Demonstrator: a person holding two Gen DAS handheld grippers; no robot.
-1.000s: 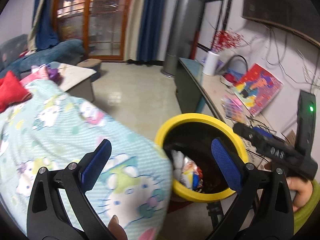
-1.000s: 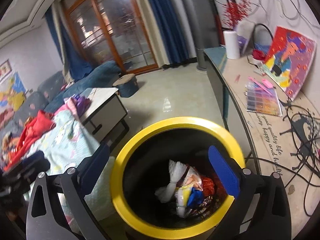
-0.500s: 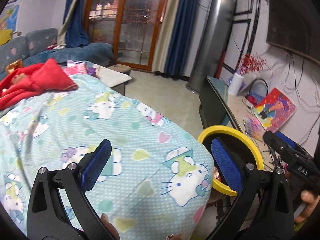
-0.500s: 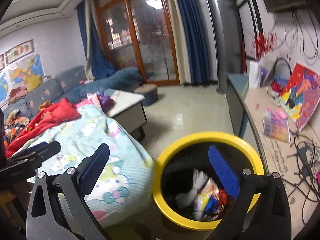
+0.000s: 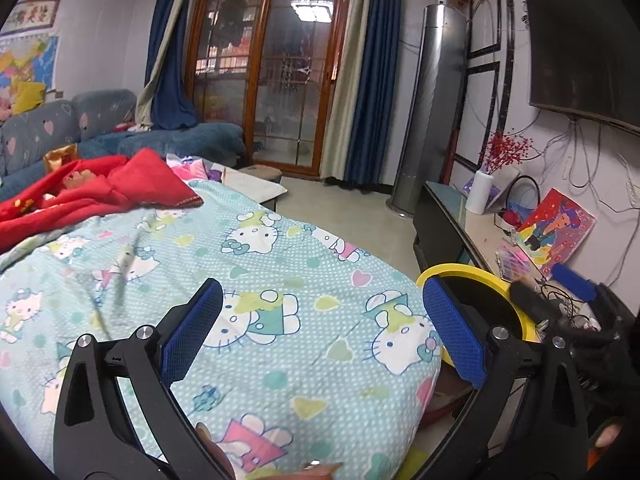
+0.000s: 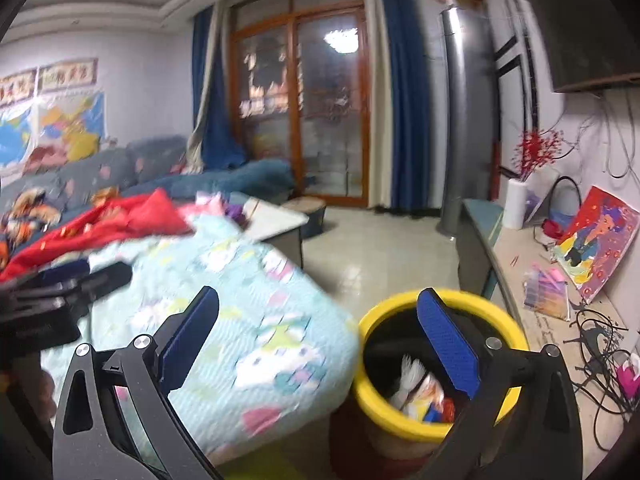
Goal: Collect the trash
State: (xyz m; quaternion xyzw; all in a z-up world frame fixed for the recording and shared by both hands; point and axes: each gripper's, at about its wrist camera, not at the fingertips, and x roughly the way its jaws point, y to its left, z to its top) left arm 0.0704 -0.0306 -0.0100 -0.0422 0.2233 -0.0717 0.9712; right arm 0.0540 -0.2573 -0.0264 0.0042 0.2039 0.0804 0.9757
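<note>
Both hand-held grippers [image 5: 320, 332] [image 6: 316, 336] spread wide, empty, yellow-rimmed bin [image 6: 400, 424] touching quilt edge [image 6: 340, 340], bare floor [image 6: 380, 264] beyond

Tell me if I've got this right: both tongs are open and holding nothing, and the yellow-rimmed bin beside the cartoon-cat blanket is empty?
Not quite. The yellow-rimmed bin is not empty: the right wrist view shows crumpled wrappers lying inside it. The rest holds: the left tongs and right tongs are open and hold nothing, and the bin stands beside the blanket.
</note>
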